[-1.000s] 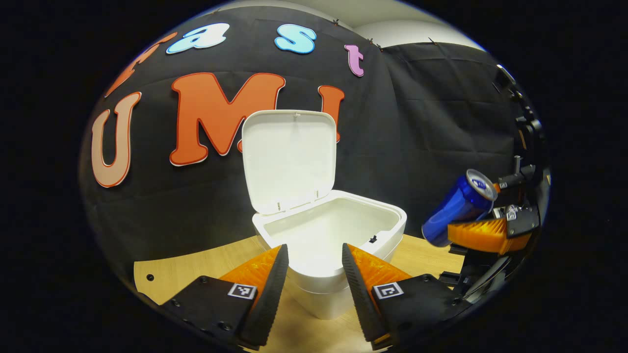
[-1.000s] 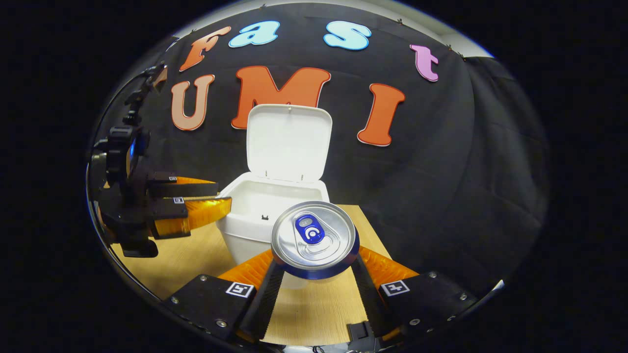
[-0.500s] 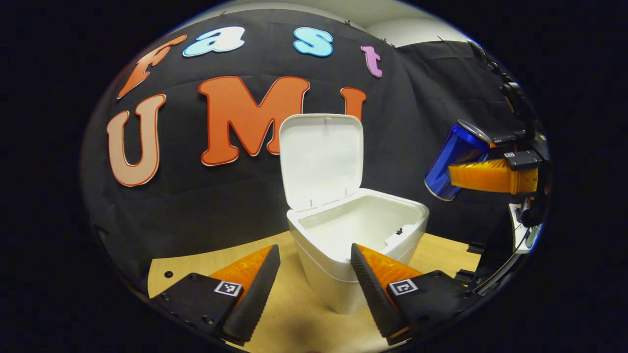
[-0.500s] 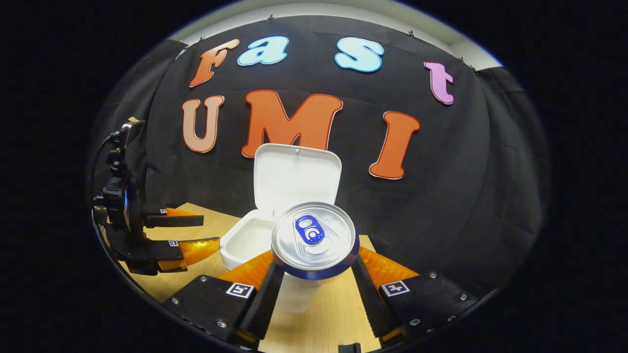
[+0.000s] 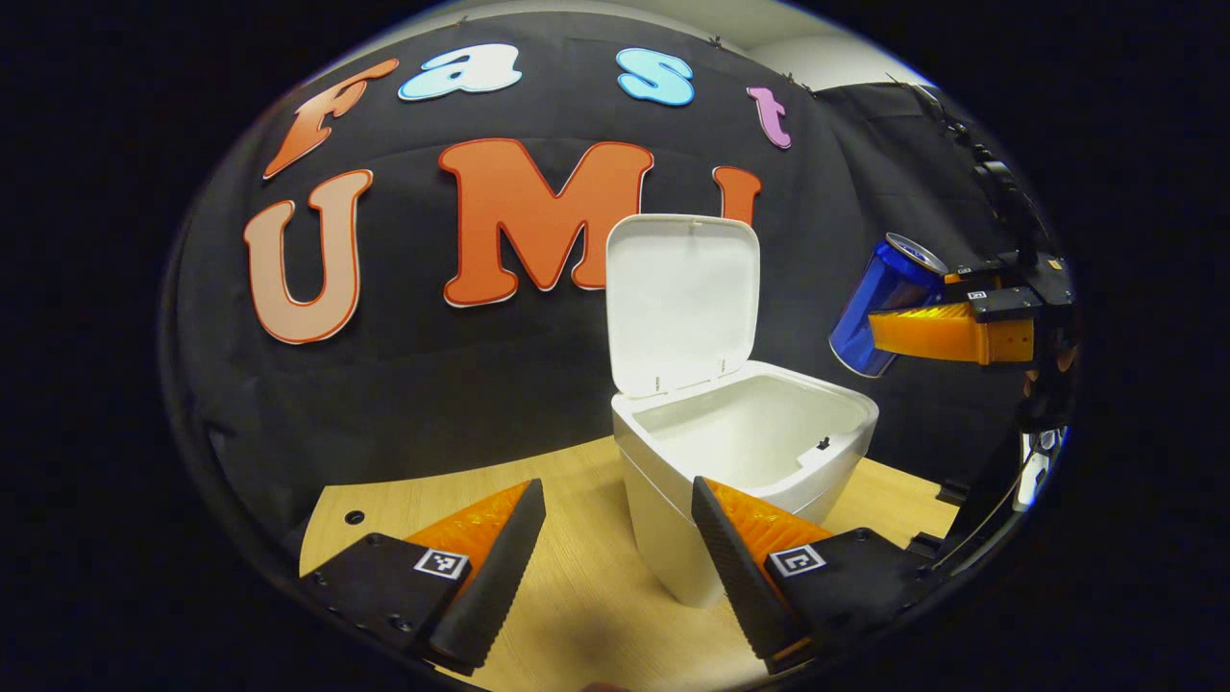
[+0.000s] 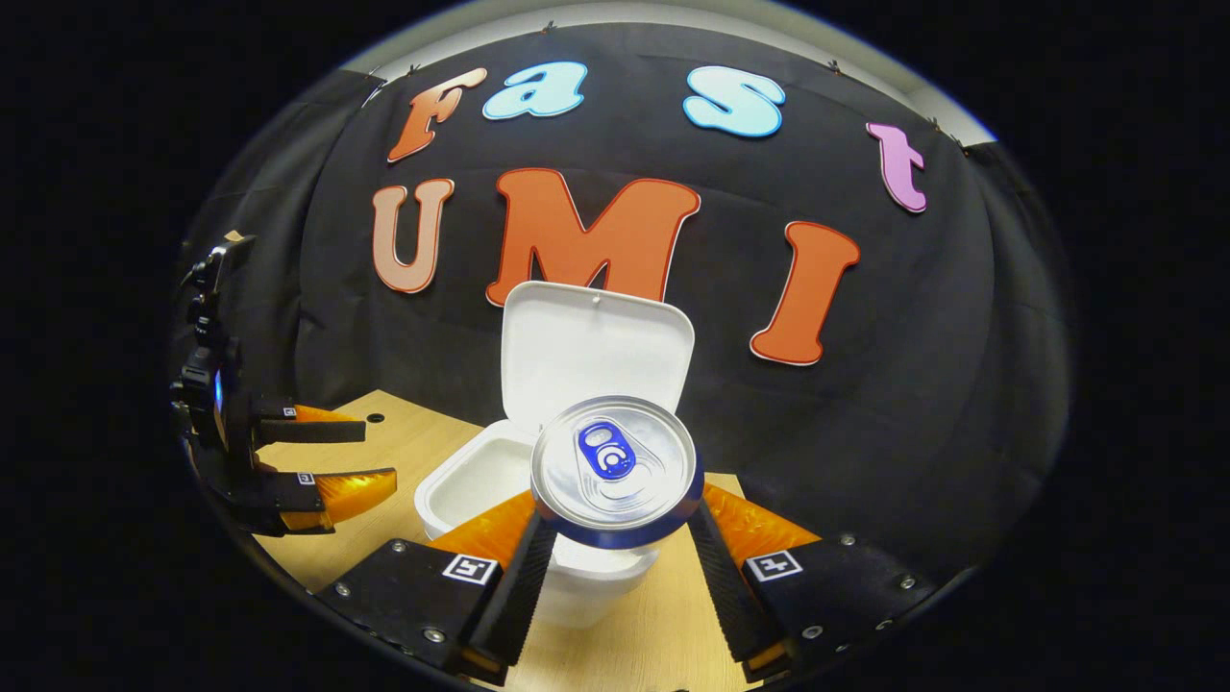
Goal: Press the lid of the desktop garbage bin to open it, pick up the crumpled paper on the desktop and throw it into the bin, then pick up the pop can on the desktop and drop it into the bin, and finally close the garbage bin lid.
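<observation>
I am gripping the blue pop can (image 6: 615, 476) by its side walls in my right gripper (image 6: 615, 538), above the open garbage bin (image 5: 750, 452). It looks light, slick, dentable. My left gripper (image 5: 615, 567) is hanging open, empty.

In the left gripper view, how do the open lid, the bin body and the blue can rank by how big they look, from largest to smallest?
1. Bin body
2. Lid, close to the body in apparent size, so this order is unsure.
3. Can, clearly smallest; it is held in the right claw off to the side.
</observation>
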{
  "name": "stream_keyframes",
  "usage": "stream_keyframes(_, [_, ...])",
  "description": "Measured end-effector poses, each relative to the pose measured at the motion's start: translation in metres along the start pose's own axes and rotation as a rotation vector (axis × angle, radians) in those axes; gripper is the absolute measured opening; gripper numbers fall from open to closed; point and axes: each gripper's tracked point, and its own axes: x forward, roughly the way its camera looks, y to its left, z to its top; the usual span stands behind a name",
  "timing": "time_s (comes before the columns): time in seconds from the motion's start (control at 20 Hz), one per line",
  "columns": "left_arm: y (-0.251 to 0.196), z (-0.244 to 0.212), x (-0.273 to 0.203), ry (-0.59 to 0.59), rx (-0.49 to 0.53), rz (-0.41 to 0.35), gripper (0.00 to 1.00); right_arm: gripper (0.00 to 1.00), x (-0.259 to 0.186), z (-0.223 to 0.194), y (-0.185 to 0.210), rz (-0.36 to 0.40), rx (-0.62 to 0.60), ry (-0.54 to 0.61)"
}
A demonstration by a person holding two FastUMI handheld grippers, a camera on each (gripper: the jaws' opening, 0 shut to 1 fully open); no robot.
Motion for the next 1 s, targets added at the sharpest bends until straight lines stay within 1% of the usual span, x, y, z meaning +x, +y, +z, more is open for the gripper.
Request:
stream_keyframes(0.25, [0.006,-0.003,-0.005,0.012,-0.013,0.049,0.98,0.79,0.014,-0.013,0.002,0.041,0.001,0.041])
stream_keyframes(0.65, [0.002,-0.016,-0.016,0.044,-0.07,0.114,0.98,0.79,0.026,-0.039,0.011,0.138,-0.002,0.107])
stream_keyframes(0.8, [0.001,-0.025,-0.026,0.053,-0.087,0.152,0.98,0.79,0.029,-0.047,0.014,0.166,-0.017,0.121])
stream_keyframes(1.0, [0.006,-0.032,-0.037,0.067,-0.106,0.205,0.98,0.79,0.036,-0.055,0.014,0.188,-0.009,0.143])
